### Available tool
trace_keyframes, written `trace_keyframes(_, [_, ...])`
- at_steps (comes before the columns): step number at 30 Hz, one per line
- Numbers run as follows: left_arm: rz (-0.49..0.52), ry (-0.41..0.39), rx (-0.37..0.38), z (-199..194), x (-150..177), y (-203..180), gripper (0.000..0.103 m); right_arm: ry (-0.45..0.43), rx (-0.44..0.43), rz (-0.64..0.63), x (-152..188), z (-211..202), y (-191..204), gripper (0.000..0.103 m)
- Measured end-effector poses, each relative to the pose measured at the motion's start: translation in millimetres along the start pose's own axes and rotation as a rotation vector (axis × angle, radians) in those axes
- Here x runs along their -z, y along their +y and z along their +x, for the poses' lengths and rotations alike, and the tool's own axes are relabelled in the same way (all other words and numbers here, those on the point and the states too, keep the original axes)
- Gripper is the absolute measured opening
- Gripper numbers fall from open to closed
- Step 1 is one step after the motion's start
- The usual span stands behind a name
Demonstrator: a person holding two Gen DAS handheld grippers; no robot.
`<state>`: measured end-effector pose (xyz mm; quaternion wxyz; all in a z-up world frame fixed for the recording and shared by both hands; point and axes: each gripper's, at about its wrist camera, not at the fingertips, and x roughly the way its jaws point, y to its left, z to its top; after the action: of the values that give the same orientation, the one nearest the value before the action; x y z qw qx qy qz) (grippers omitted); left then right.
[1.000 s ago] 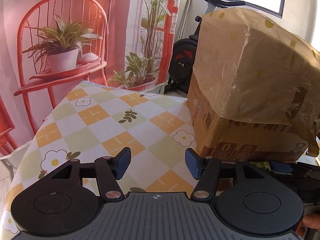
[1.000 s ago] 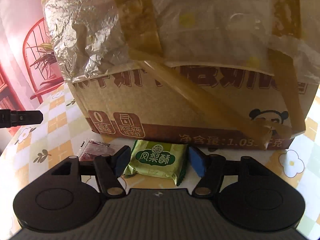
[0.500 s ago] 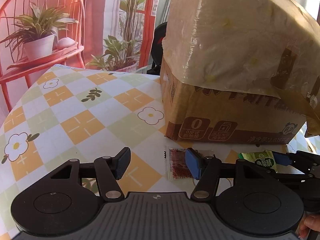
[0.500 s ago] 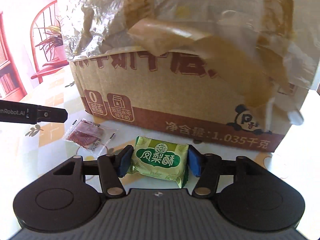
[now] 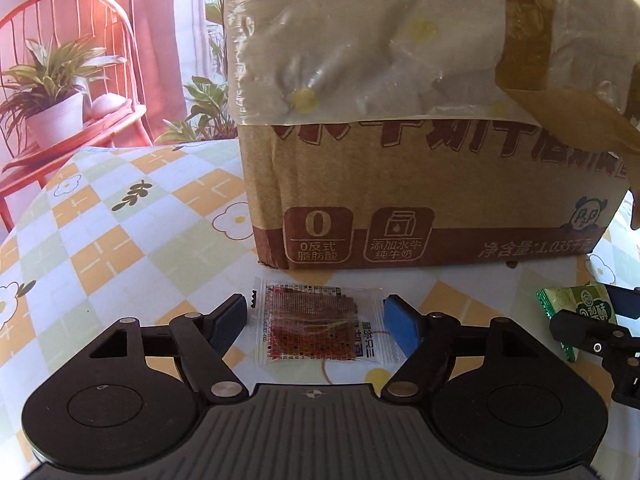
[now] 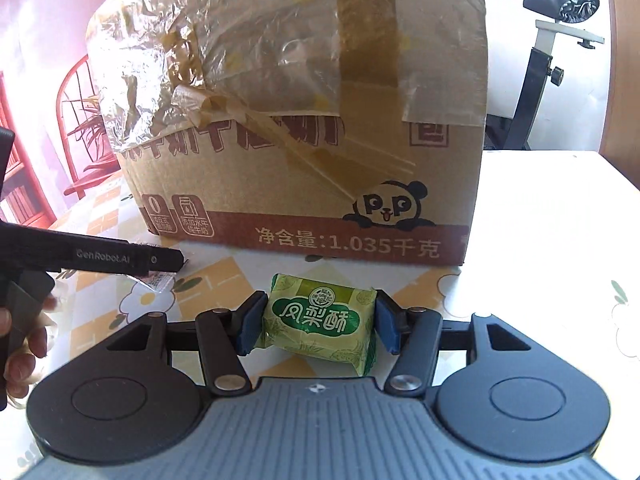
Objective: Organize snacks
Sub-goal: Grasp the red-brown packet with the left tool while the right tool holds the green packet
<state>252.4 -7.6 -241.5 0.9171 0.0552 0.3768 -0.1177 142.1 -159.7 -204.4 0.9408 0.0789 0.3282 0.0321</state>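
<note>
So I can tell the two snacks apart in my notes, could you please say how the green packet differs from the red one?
The green packet is opaque and plump, with large white lettering; the red packet is clear and flat, showing reddish contents. The green packet is touched by both pads of the right gripper; the red packet lies between the open fingers of the left gripper, with gaps either side. Both sit on the tablecloth before the box.

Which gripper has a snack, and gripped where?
The right gripper clamps the green pastry packet across its short ends. The left gripper only straddles the red sachet.
</note>
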Motion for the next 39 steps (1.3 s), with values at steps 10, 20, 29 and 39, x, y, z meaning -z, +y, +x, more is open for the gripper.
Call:
trace_keyframes(10, [-0.069, -0.007, -0.016, -27.4, 10.7, -1.8, 0.011, -0.008, -0.018, 0.015, 0.5, 0.9, -3.5, 0.059])
trace_keyframes(20, [-0.111, 0.068, 0.09, -42.8, 22.4, 1.0, 0.01, -0.021, -0.028, 0.047, 2.9, -0.5, -7.7, 0.059])
trace_keyframes(29, [-0.072, 0.028, 0.193, -38.4, -2.0, 1.3, 0.053, -0.031, -0.043, 0.079, 3.3, -4.1, -14.1, 0.059])
trace_keyframes(39, [0.189, 0.059, 0.179, -10.4, 2.3, -26.0, 0.064, -0.042, -0.055, 0.13, 3.7, -7.7, -25.6, 0.059])
